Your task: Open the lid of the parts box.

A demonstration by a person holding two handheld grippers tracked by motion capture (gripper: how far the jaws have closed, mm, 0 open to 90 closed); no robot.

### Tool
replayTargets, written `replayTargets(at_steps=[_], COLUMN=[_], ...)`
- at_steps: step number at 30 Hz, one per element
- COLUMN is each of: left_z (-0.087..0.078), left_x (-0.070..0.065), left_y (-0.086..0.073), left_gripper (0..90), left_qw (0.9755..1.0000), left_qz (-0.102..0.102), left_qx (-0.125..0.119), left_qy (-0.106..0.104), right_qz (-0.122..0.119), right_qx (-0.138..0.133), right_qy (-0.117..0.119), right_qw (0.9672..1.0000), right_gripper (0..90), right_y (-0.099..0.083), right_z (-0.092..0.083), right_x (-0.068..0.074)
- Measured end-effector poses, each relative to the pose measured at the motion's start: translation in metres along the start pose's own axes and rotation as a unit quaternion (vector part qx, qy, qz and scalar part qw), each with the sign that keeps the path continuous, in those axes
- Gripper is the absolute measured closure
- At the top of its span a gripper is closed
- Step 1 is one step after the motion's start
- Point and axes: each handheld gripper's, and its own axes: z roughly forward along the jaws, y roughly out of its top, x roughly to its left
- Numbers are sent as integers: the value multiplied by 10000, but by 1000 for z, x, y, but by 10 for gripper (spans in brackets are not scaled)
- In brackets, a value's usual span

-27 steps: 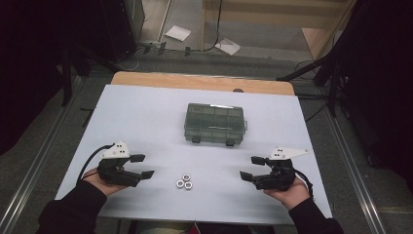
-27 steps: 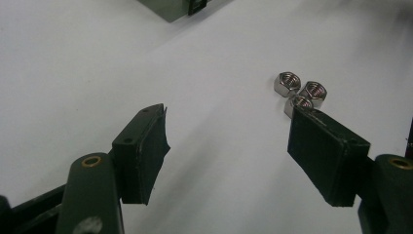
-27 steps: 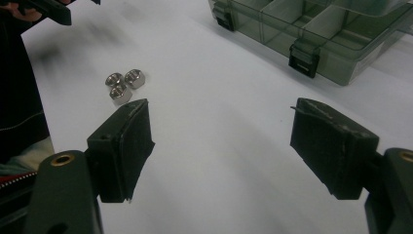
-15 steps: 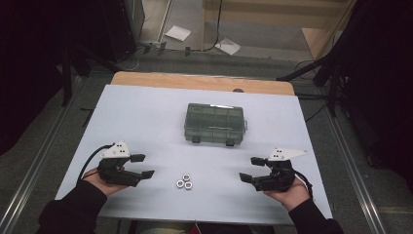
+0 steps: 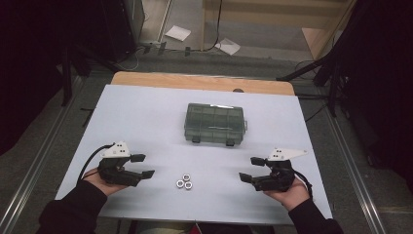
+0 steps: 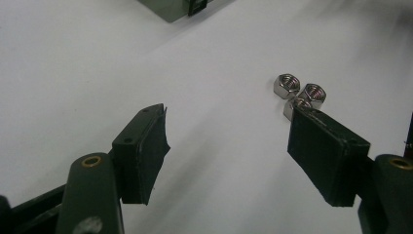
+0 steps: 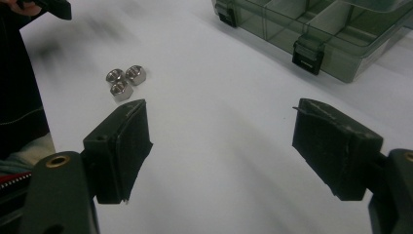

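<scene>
Nothing has shifted since the earlier frames; both hands rest as they did. White tabletop (image 5: pixel 146 112), bearing all items. Compartment box (image 5: pixel 214 124), smoky clear plastic, lid latched, at centre. Left tongs (image 5: pixel 142 165), near-left of the box, spread wide, empty. Right tongs (image 5: pixel 252 169), near-right of the box, spread wide, empty. Three steel nuts (image 5: pixel 184 182), clustered and touching, in front of the box, between both tongs.
</scene>
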Motion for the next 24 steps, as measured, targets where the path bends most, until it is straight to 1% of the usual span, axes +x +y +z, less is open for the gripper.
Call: replayTargets(at_steps=[5,16,24], left_z=[0,0,1], left_x=[0,0,0], left_y=[0,1,2], left_gripper=[297,297,297], left_qw=[10000,10000,10000], left_qz=[-3,-12,-26], left_qx=[2,4,-1], left_qy=[11,22,8], right_qz=[-9,22,54], right_qx=[-12,4,17], right_qy=[-35,-9,-68], right_qw=[10000,10000,10000], right_gripper=[230,234,241], right_y=[0,0,0], right_z=[0,0,0], right_x=[0,0,0])
